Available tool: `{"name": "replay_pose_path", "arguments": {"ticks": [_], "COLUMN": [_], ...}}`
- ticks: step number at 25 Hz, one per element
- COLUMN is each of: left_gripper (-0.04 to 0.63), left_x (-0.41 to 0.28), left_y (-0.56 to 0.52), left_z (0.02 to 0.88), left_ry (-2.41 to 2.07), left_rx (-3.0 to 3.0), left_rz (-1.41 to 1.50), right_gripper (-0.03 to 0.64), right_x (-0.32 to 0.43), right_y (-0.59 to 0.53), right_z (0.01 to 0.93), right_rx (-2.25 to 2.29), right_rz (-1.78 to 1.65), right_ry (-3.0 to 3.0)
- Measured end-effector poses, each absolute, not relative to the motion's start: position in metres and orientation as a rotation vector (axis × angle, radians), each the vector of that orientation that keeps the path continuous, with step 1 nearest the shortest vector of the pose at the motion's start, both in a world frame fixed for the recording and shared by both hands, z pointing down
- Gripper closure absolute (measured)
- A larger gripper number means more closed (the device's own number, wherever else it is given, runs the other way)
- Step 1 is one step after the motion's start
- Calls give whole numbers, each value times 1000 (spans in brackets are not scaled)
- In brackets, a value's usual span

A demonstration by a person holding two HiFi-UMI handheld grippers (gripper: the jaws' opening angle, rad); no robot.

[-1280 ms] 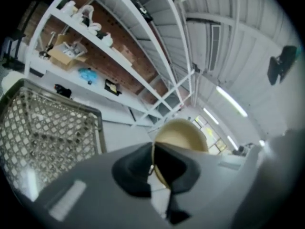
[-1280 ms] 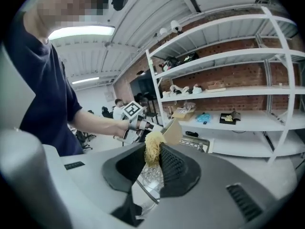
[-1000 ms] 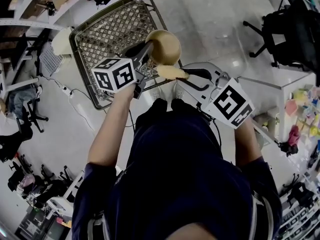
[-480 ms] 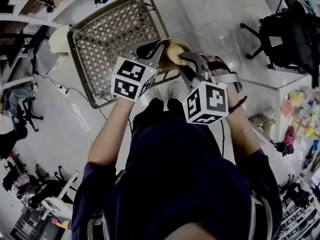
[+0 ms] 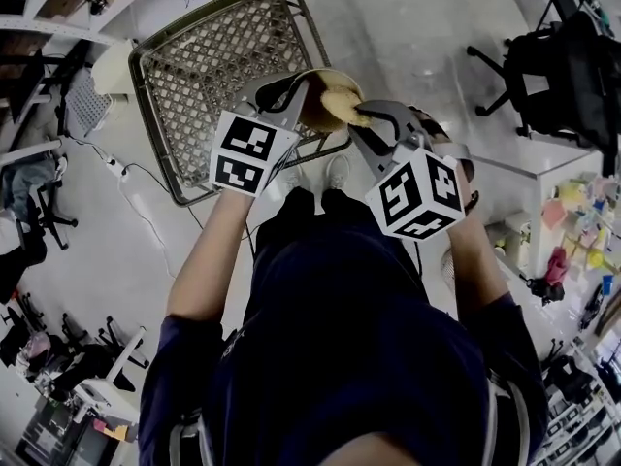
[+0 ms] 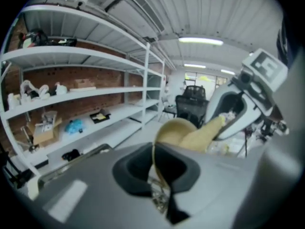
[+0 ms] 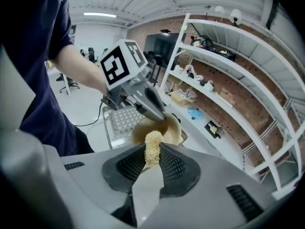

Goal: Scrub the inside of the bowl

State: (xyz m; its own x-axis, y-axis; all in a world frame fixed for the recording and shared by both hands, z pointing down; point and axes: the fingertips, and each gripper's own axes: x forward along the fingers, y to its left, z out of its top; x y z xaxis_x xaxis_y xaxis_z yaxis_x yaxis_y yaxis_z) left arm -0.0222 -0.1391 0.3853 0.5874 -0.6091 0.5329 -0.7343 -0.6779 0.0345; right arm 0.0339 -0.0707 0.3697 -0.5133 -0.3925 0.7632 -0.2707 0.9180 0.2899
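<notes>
head view overhead — both gripper views face the bowl (image 7: 171, 129)

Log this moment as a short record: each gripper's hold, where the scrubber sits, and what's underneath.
Left gripper: shut on the bowl at its rim, held in the air
Right gripper: shut on the scrubber
Scrubber position: tip at the bowl's opening, apparently against the inside
Below: wire basket on the floor

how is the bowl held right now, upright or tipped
Tipped on its side. The left gripper pinches the bowl by its rim, and in the right gripper view its hollow faces the camera, toward the fibrous scrubber.
</notes>
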Motion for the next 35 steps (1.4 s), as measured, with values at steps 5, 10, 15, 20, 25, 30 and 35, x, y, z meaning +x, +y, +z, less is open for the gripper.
{"name": "replay_pose_path", "arguments": {"ticks": [5, 10, 15, 20, 25, 30, 35], "left_gripper": [586, 588, 584, 588, 586, 584, 588], "left_x": [-13, -24, -10, -12, -22, -8, -9], "left_y": [-141, -147, -139, -148, -161, -153, -160], "left_z": [387, 397, 417, 420, 419, 426, 420], "left_ry": [-1075, -1074, -953, -932, -950, -898, -907], "left_rx": [2567, 2521, 2469, 2441, 2423, 2433, 2435], "left_rz": [722, 738, 777, 758, 746, 768, 745], "right_gripper": [540, 540, 540, 540, 540, 540, 540], "right_x": [12, 21, 33, 8, 30, 27, 9], "right_y": [-67, -59, -98, -79, -81, -110, -75], "right_z": [385, 393, 386, 398, 405, 395, 407], "right_rx": [410, 356, 519, 373, 368, 473, 315], "right_rz": [-138, -104, -251, -268, -197, -292, -216], "right_ry": [-2179, -2144, -2045, -2072, -2031, -1988, -2066]}}
